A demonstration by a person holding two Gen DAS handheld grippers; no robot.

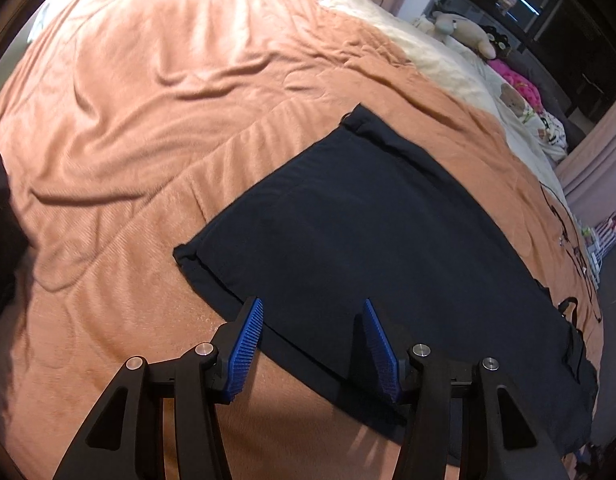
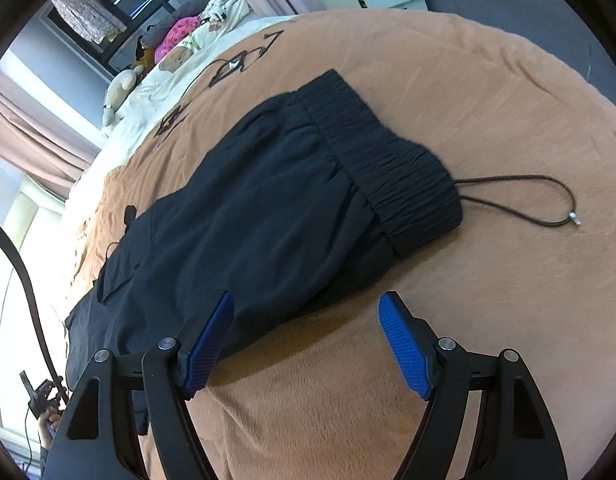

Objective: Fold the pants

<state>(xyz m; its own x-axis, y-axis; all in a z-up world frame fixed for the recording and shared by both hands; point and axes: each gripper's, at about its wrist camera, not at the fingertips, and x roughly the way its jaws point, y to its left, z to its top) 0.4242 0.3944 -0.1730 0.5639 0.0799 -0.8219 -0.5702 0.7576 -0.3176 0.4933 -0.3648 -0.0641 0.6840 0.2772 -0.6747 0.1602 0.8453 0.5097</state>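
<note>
The pants (image 1: 368,232) lie flat on the bed (image 1: 148,120), spread lengthwise over its peach blanket, dark against the plush.

The left gripper (image 1: 312,344) hangs over the leg end. Its jaws stand partly apart with nothing clamped. The near edge of the pants runs slantwise across the gap between the blue pads (image 1: 248,344). The left pad sits just at that edge and the right pad is over the fabric. Whether either pad touches the cloth I cannot tell. The hem corner lies up and to the left of the jaws.

The right gripper (image 2: 308,344) is over the waist end. Its jaws are wide and hold nothing. The left pad (image 2: 208,348) overlaps the near edge of the pants (image 2: 248,220), while the right pad stands over bare blanket, clear of the cloth. The ribbed waistband (image 2: 388,168) lies further off, beyond the jaws and to the right. Its drawstring (image 2: 540,200) trails out in a loop across the bed (image 2: 468,100).
</note>
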